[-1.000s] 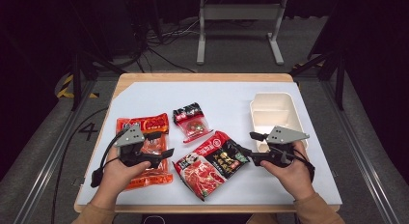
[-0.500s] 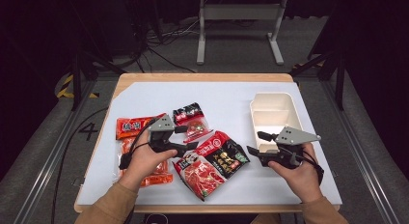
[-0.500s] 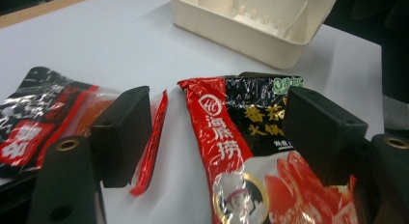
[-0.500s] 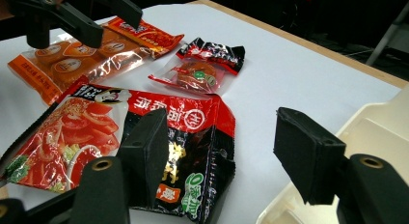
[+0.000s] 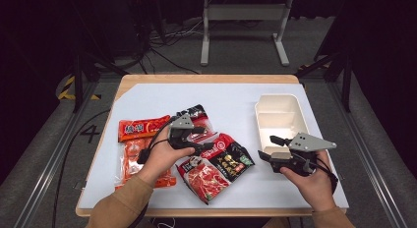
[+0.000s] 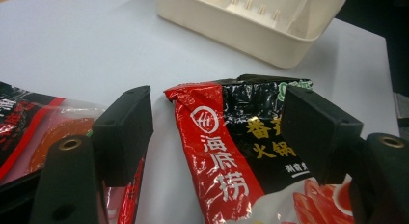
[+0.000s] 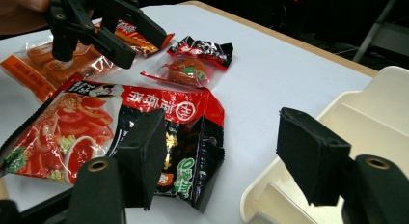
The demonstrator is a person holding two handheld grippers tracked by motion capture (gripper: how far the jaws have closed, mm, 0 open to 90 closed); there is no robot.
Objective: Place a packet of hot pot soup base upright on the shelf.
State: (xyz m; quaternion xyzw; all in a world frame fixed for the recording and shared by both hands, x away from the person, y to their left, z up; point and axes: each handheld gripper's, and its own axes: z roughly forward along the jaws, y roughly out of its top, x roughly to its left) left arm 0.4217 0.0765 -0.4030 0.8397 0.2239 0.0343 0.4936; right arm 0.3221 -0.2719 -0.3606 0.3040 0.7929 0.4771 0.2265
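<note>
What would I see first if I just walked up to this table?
Probably the big red and black food packet lying in the middle of the white table, with the left gripper open right above it. Next, the cream tray at the right side, with the right gripper open just in front of it. More shiny orange packets lie at the left.

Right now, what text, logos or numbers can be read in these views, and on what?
"海底捞" with a round "Hi" logo: red-and-black soup base packet.
"番" and "火锅": yellow, same packet's black panel.
"4": floor left of the table.
Orange packets and small dark packet: print too blurred to read.
</note>
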